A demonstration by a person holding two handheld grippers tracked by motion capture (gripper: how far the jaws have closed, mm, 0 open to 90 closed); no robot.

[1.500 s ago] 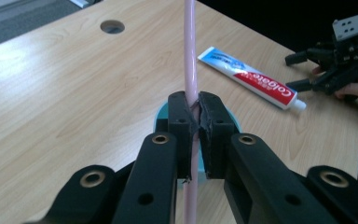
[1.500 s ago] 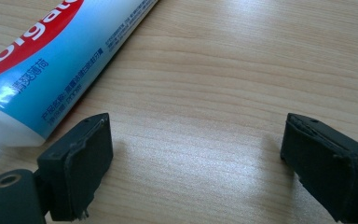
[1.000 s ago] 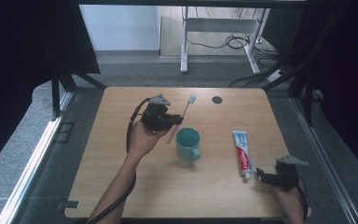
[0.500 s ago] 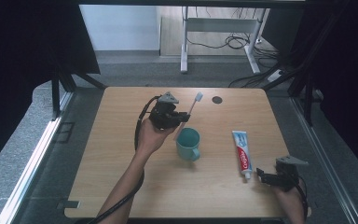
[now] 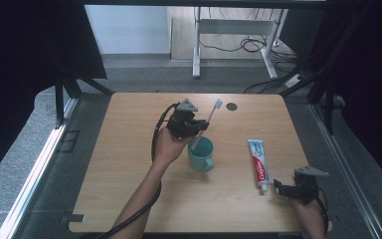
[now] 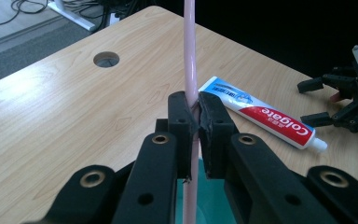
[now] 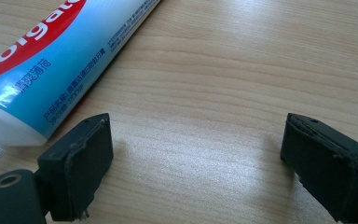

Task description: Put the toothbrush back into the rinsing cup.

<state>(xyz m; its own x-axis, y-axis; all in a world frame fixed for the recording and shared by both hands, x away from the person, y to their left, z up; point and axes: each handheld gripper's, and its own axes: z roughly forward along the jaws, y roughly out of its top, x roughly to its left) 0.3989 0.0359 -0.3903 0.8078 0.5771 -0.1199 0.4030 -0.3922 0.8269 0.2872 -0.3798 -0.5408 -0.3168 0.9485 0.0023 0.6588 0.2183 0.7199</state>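
From the high view, your left tongs (image 5: pixel 197 130) are clamped on the pink toothbrush (image 5: pixel 208 119), and over the last second you have carried it from just left of the teal cup (image 5: pixel 201 153) to right above it: the handle's lower end now sits at the cup's mouth while the bristle head leans up and away toward the far side. That suggests the brush is lined up for dropping into the cup and only needs lowering and release. Your right tongs (image 5: pixel 282 187) have stayed put, well to the right of the cup, just beside the cap end of the toothpaste tube (image 5: pixel 258 163) lying flat on the table (image 5: pixel 129 189)

In the left gripper view, the tongs (image 6: pixel 195 119) pinch the toothbrush (image 6: pixel 190 56) handle tight, the shaft running upright, with the cup's teal (image 6: pixel 214 210) directly below them and the toothpaste (image 6: pixel 265 119) beyond the cup

In the right gripper view, your tongs (image 7: pixel 196 163) stand wide open over bare wood, gripping nothing, the toothpaste (image 7: pixel 60 60) just to their left, apart from the pads
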